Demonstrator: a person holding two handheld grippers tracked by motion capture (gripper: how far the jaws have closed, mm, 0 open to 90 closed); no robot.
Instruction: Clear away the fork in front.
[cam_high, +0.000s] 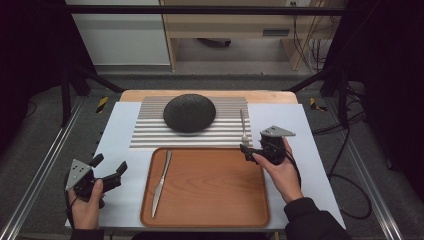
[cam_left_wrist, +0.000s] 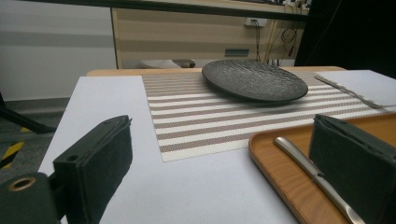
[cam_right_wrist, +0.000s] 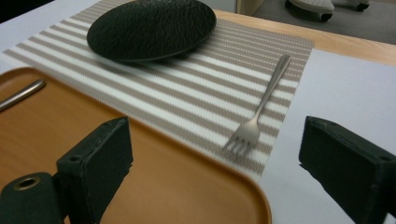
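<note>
Left hand (cam_high: 86, 202): enters from the bottom left corner, wrapped around the gripper body, wrist low.
Left gripper (cam_high: 109, 165): points up and to the right; jaws spread wide, nothing between them.
Right hand (cam_high: 281, 170): forearm in a dark sleeve rises from the bottom right, fingers curled round the gripper.
Right gripper (cam_high: 245, 148): points left; jaws stand wide apart in its own view, holding nothing.

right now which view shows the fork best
The right gripper view: the fork lies whole and close on the striped placemat. The high view shows it small; the left gripper view catches it thin at the edge.
</note>
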